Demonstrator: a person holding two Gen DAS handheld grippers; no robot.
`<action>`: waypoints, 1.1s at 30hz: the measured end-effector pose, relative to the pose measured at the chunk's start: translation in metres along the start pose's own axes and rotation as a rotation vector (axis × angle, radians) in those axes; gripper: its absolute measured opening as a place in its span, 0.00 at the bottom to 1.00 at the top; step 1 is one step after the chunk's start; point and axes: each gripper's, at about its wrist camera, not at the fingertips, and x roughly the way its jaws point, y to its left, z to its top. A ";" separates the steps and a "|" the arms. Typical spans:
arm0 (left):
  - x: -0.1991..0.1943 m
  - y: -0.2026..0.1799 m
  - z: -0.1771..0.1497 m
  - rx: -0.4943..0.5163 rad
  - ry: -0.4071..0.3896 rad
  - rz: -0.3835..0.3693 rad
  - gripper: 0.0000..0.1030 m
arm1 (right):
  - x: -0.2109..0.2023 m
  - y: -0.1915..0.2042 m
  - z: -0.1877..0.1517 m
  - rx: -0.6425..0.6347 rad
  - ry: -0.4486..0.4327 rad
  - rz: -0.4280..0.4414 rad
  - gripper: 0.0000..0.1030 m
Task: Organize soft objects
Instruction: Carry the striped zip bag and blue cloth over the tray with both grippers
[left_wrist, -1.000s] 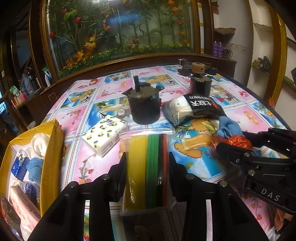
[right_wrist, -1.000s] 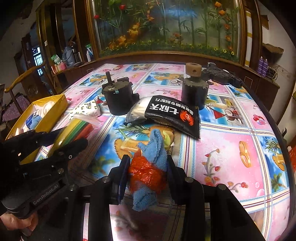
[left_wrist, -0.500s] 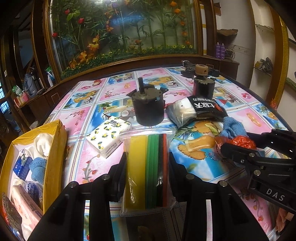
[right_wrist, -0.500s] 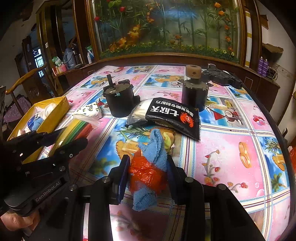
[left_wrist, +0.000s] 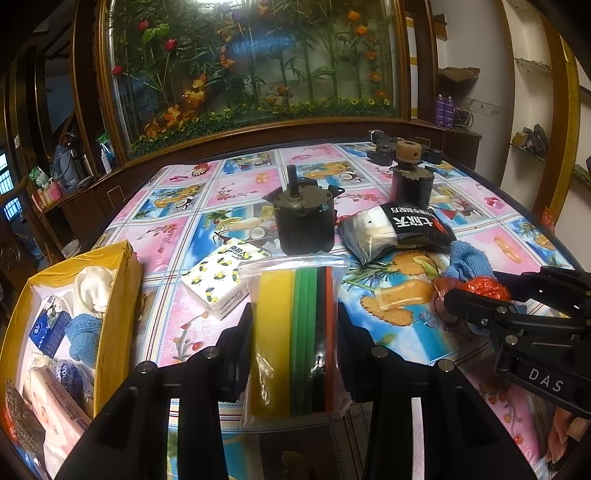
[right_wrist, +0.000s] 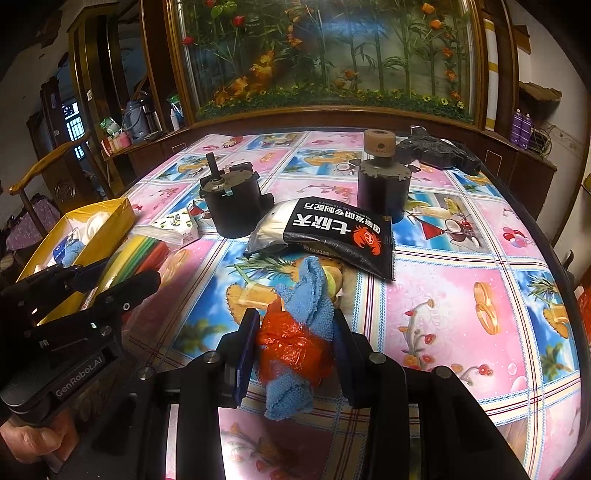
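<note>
1. Left wrist view: at the far left a yellow box (left_wrist: 114, 295) sits at the bench (left_wrist: 498, 236) edge, filled with cloths, tissue packs and a scouring pad.
2. Just right of the box lies a lemon-print tissue pack (left_wrist: 221, 282) on the patterned bench cover.
3. In the middle the left gripper (left_wrist: 293, 332) is clamped on a clear bag of coloured sheets (left_wrist: 295, 332), yellow, green, black and red, its fingers pressing both sides.
4. Behind the bag stands a dark motor (left_wrist: 304, 221); to its right lies a black snack packet (left_wrist: 399, 230), with a second motor (left_wrist: 410, 181) further back.
5. At the right the right gripper (left_wrist: 476, 291) is closed around a blue cloth with a red plastic bag (left_wrist: 480, 282).
6. Right wrist view shows that bundle (right_wrist: 295, 339) squeezed between both pads, just above the bench, near the packet (right_wrist: 332, 232).
</note>
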 end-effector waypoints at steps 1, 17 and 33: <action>-0.001 0.001 0.000 -0.003 -0.005 -0.001 0.37 | 0.000 0.000 0.000 0.001 -0.003 -0.001 0.40; -0.056 0.039 -0.005 -0.113 -0.091 -0.039 0.37 | -0.002 0.022 0.005 -0.008 -0.039 0.064 0.40; -0.113 0.200 -0.056 -0.386 -0.094 0.180 0.37 | 0.012 0.196 0.043 -0.191 -0.020 0.331 0.40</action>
